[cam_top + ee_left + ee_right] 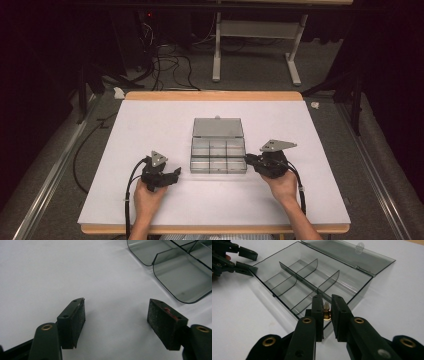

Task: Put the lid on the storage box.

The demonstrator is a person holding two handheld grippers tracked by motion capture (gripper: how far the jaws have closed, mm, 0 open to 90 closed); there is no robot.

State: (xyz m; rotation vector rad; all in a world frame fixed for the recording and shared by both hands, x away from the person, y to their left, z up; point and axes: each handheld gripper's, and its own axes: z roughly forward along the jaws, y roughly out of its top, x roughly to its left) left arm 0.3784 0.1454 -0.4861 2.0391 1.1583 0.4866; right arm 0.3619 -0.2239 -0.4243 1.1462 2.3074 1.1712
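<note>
Part in hand: we hold a small brass fitting with a pale tip [326,312] between the pads of the right gripper [327,305], upright, tip pointing away from the hand.
Right fingers: clenched on the fitting; only a narrow gap shows between the pads [318,312].
Where it is: just ahead of our right fingertips lies the near edge of the smoky clear compartment box [312,280], its lid folded back flat beyond.
How it handles: we judge the fitting light, hard and smooth, so likely to twist or squirt out if we squeeze off-centre; the grip belongs on its brass waist, not the pale tip.
Box: thin stiff plastic, light enough to slide on the white table [150,125] if nudged; its dividers [297,277] look brittle.
Left fingers: released, the left gripper [116,315] spread wide with nothing between the pads, resting low over the table.
Left reach: the box's rounded corner [180,277] sits ahead and to the right of those fingertips, near but apart; we could steady its wall there.
</note>
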